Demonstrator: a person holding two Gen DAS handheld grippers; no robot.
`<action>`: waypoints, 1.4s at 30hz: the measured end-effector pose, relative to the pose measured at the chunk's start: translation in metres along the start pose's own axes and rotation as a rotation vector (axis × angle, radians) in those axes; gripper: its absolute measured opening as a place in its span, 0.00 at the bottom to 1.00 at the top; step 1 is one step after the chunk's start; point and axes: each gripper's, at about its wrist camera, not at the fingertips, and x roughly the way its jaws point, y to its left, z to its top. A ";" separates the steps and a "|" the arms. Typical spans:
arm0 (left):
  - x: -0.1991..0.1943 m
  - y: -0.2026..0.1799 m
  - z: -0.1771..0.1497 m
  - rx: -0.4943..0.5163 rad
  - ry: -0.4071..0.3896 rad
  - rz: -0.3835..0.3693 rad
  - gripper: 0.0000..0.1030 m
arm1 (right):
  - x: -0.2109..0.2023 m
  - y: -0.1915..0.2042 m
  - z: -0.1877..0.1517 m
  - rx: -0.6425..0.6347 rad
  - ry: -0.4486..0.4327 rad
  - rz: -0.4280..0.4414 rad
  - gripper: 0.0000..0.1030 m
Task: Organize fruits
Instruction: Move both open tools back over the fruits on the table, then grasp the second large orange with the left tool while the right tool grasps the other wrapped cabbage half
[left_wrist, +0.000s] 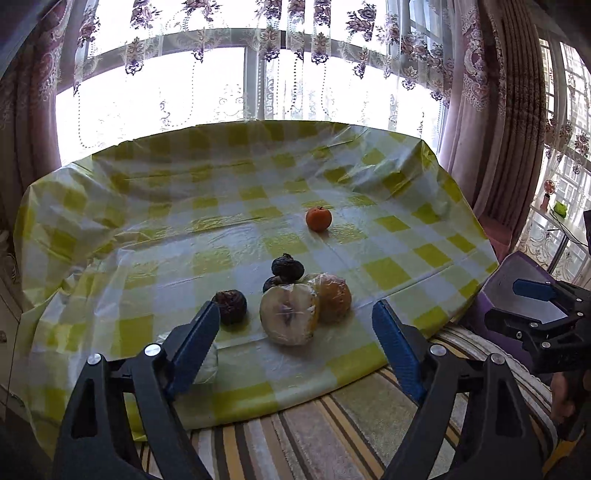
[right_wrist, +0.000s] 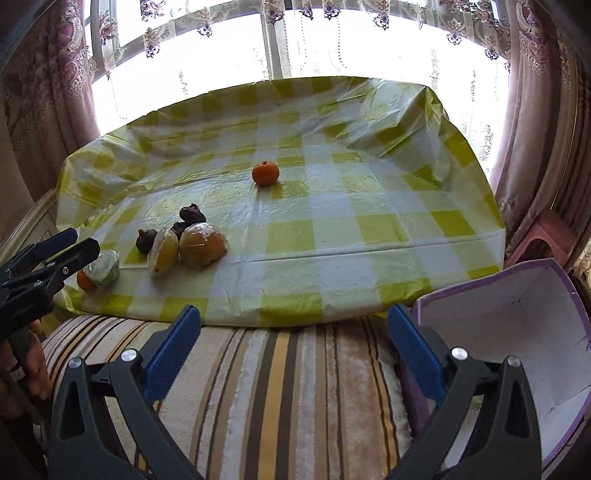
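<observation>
From the left wrist view, your left gripper (left_wrist: 295, 328) hangs with its blue fingers spread wide and nothing between the pads. Straight ahead at twelve o'clock lies the wrapped half fruit (left_wrist: 288, 314), cut face toward you, with a second wrapped fruit (left_wrist: 334, 297) touching it at two o'clock. A dark shrivelled fruit (left_wrist: 229, 306) sits at ten o'clock, just beyond your left finger, and two more dark ones (left_wrist: 286, 271) lie behind the wrapped pair. The orange (left_wrist: 318, 218) stands alone, well apart, farther up at twelve o'clock on the yellow-checked tablecloth (left_wrist: 388, 266). A wrapped pale item (left_wrist: 208, 363) is partly hidden behind your left finger. You look to be at the reach-in step, with no fruit picked yet. Next, I'd judge, you lower onto the half fruit and close gently, since the film looks slippery.

From the right wrist view, your right gripper (right_wrist: 293, 347) is likewise released and empty, tilted down over the striped cushion (right_wrist: 280, 387), short of the table edge. The purple box (right_wrist: 517, 317), open and seemingly empty, sits at three o'clock just beside your right finger, the likely destination. The fruit cluster lies at ten o'clock, the orange at twelve.
</observation>
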 end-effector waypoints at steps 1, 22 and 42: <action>-0.004 0.012 -0.006 -0.016 0.010 0.015 0.74 | 0.002 0.006 0.000 -0.009 0.005 0.014 0.98; 0.024 0.121 -0.055 -0.206 0.275 0.059 0.38 | 0.039 0.135 0.002 -0.254 0.053 0.230 0.89; 0.038 0.141 -0.049 -0.234 0.235 0.050 0.36 | 0.093 0.209 0.029 -0.308 0.128 0.346 0.82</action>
